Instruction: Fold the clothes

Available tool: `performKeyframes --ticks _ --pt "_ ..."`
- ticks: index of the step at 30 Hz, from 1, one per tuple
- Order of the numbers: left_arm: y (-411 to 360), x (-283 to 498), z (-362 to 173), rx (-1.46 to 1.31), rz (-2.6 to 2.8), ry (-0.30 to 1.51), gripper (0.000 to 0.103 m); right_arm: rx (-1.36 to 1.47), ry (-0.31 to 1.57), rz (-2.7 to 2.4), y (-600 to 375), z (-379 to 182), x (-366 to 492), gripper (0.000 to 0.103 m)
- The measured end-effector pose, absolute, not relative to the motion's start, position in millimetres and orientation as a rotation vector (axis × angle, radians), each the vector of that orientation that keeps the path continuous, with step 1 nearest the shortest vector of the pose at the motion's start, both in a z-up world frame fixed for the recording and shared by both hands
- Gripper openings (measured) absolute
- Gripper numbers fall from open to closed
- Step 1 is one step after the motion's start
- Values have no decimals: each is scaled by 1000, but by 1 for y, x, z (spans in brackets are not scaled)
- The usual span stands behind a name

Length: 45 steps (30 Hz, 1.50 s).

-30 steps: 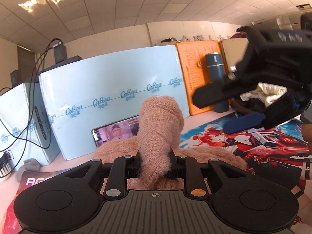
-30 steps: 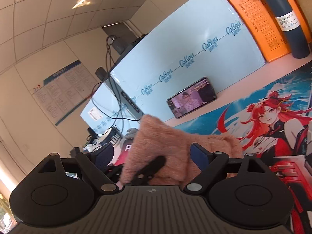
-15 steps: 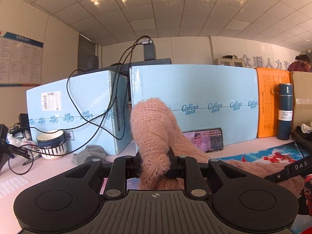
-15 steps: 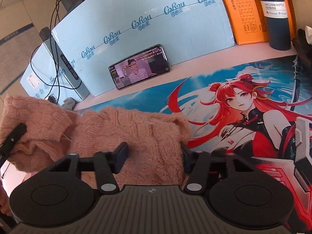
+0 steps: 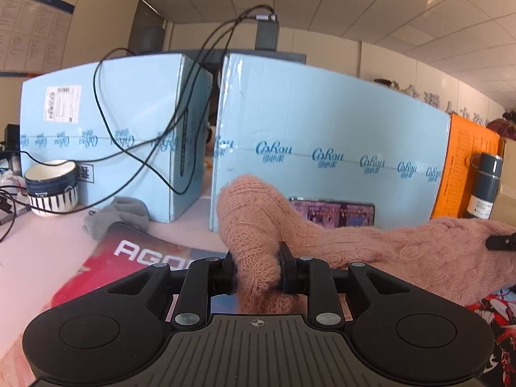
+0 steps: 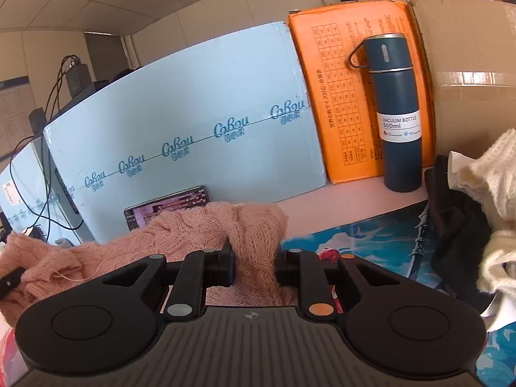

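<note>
The sweater (image 6: 193,235) lies on the mat (image 6: 371,235), before the phone (image 6: 167,208) leaning against the box (image 6: 193,122).

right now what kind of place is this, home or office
Probably an office desk: tiled drop ceiling, stacked blue cartons as a backdrop, a wall notice board. Both grippers hold a pink sweater.

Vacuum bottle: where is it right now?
Right wrist view, upper right: the vacuum bottle stands upright against the orange box, left of the cardboard box.
</note>
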<state>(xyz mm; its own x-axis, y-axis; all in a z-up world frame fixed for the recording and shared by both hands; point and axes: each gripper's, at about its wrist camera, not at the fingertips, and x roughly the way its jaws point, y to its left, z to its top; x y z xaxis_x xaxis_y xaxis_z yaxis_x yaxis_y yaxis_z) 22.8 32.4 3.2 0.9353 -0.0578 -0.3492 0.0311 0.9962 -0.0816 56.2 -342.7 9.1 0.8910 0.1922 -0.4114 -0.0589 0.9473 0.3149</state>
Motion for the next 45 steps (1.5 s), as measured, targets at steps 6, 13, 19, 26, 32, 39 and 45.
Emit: performKeyframes --ticks 6,13,19,26,32,39,45 --pt "18 34 -18 67 100 440 54 327 529 102 -362 -26 72 18" --pt "4 16 0 216 34 289 84 460 571 127 -378 -44 75 43" --pt "-59 8 -27 568 -137 338 86 520 586 170 -382 -47 74 57" --pt "-59 30 -33 536 -122 423 86 491 583 167 -377 -47 73 57" --pt "-29 56 -28 356 -50 499 14 419 581 160 -364 -47 73 47" --pt "-3 49 -10 238 55 353 12 362 531 119 -359 -42 70 24" --pt "52 45 6 -57 78 281 12 360 462 25 -370 -33 61 21"
